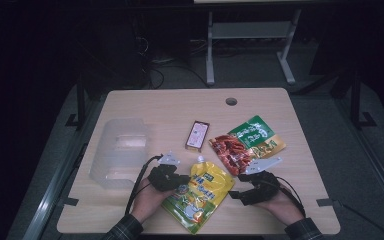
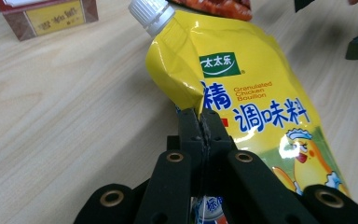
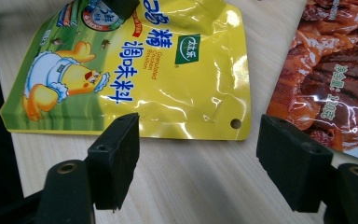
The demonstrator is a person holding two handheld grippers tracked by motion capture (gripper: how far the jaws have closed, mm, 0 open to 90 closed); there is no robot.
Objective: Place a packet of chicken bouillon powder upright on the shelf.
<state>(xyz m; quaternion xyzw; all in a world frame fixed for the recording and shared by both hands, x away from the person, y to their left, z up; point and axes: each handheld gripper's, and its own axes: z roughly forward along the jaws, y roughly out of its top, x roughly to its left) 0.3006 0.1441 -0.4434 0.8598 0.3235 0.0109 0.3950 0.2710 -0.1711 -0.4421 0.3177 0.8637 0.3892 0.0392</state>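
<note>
Near the front edge of the table, we hold a yellow pouch between our two grippers.

Our left gripper has its jaws pinched tight on the left edge of the yellow pouch, just below the white cap. Our right gripper sits just right of the pouch with its jaws wide apart and nothing between them but bare wood. Farther back lie a red snack bag, a green bag, a small box and a clear tub.
</note>
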